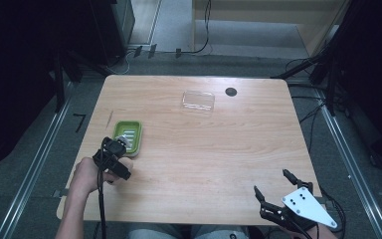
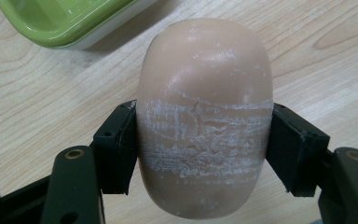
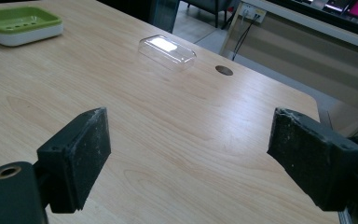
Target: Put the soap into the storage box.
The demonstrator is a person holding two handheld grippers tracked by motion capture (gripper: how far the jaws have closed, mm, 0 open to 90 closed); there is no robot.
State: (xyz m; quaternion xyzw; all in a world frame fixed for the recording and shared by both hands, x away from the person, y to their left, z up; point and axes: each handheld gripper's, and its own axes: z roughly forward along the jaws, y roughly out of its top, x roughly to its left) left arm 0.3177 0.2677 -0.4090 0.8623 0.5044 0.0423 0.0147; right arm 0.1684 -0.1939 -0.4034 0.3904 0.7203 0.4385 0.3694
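L gripper (image 2: 200,154): beige scuffed soap (image 2: 205,93)

Dim room, dark surround; wooden table (image 1: 204,149) evenly lit from above. Bright glare patch on clear lid (image 3: 167,52). Soft shadows under green soap dish (image 2: 70,21). Soap bar (image 2: 205,116) sharp, faint sheen on top.

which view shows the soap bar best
The left gripper view: the soap bar is close up, clamped between the left gripper's pads, scuffed white across its middle, beside the green soap dish. In the high view the hand and gripper hide it. The right gripper view shows the dish, not the bar.
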